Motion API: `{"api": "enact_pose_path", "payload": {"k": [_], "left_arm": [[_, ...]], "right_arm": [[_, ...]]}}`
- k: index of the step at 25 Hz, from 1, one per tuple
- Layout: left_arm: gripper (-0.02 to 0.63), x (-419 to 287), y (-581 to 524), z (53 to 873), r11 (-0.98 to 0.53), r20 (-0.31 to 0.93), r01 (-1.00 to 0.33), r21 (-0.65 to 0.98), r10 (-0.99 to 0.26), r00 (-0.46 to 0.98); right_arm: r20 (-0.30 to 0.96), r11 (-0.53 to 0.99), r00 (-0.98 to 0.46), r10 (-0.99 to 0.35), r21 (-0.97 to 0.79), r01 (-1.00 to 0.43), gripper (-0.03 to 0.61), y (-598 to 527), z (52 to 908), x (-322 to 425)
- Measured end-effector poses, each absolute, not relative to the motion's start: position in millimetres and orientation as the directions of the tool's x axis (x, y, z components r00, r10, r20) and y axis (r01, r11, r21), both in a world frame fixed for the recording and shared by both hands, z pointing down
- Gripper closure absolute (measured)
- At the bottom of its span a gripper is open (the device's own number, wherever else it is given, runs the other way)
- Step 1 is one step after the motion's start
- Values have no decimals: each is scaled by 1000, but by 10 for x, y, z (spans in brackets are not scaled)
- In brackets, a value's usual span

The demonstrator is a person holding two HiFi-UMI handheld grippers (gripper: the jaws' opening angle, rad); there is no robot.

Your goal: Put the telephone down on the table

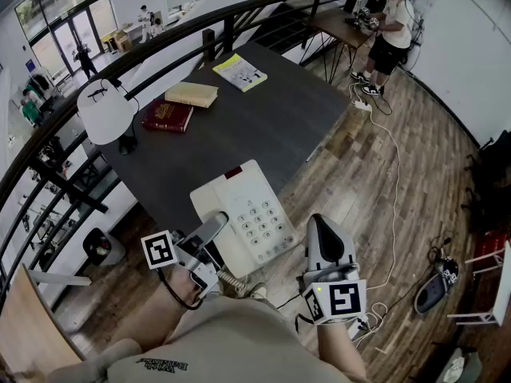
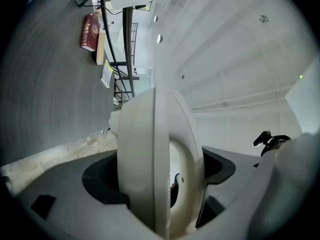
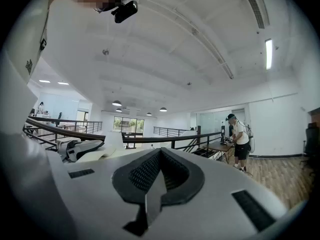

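Left gripper, jaws spread wide, was clamped on the rounded handset side of the cream-white push-button desk telephone, which filled the gap between its pads. The telephone sat at the near corner of the dark grey rectangular table, its near end past the edge; whether it rested on the top or hung just above it could not be told. Right gripper was just right of the telephone, jaws pressed together on nothing.

Mezzanine around me: worn brown wood-plank floor, curved black metal railing, dark grey rectangular desk beside it. Plain white wall, white ceiling with long strip light. Tall glazed windows far left. Small dark second desk at the far end.
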State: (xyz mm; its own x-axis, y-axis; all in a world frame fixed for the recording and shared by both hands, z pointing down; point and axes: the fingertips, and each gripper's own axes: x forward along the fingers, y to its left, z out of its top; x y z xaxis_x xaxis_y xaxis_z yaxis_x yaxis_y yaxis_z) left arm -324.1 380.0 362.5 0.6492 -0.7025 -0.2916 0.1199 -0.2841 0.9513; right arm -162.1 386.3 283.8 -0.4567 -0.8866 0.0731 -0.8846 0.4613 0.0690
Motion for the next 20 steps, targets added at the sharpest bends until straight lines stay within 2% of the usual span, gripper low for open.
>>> {"api": "enact_pose_path", "payload": {"k": [20], "left_arm": [[179, -2719, 3830, 3720, -259, -280, 133, 957, -700, 657]], "right_arm": [[73, 443, -440, -895, 34, -896, 577, 3879, 2963, -1053]]}}
